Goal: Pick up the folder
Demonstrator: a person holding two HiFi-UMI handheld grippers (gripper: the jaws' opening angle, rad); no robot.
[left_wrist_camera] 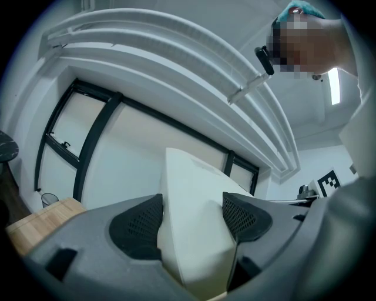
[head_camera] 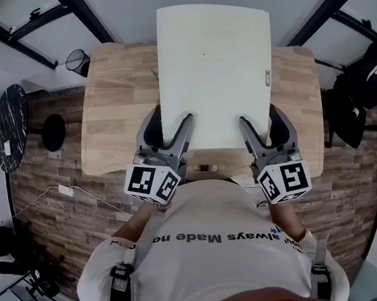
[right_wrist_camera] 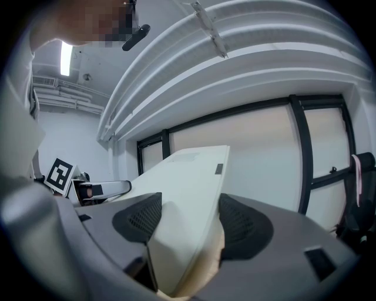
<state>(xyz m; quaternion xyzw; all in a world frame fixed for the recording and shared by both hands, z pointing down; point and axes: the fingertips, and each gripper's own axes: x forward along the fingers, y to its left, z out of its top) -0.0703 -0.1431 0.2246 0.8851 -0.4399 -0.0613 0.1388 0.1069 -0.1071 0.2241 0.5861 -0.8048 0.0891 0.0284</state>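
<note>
Both claws are on the folder (head_camera: 217, 75) right now. It is a pale, cream-coloured sheet-like thing, held out flat in front of the person in the white shirt (head_camera: 207, 246). From above it covers the middle of the wooden worktop (head_camera: 112, 108), and its far edge reaches out past the worktop's far side.

The left claw (head_camera: 170, 125) has the near left corner. In the left gripper view the two dark ribbed pads (left_wrist_camera: 144, 218) sit either side of the folder (left_wrist_camera: 194, 194), closed in on it, with the cream edge filling the gap between them. The right claw (head_camera: 261, 118) has the near right corner. The right gripper view shows the same thing: pads (right_wrist_camera: 244, 226) pressed to each face of the folder (right_wrist_camera: 188, 176), jaws clamped onto it.

Both gripper views look up along the folder towards ceiling beams and dark-framed windows, so it is tilted upward away from the claws and looks clear of the worktop. A corner of the worktop (left_wrist_camera: 41, 217) peeks in low at the left of the left gripper view.

There's a small grey label (head_camera: 267, 77) near the folder's right edge. The marker cubes (head_camera: 153, 183) sit close to the person's chest. A wire bin (head_camera: 77, 60) stands off the worktop's far left corner, and a dark round table (head_camera: 8, 127) is well away on the plank floor (head_camera: 59, 210).
</note>
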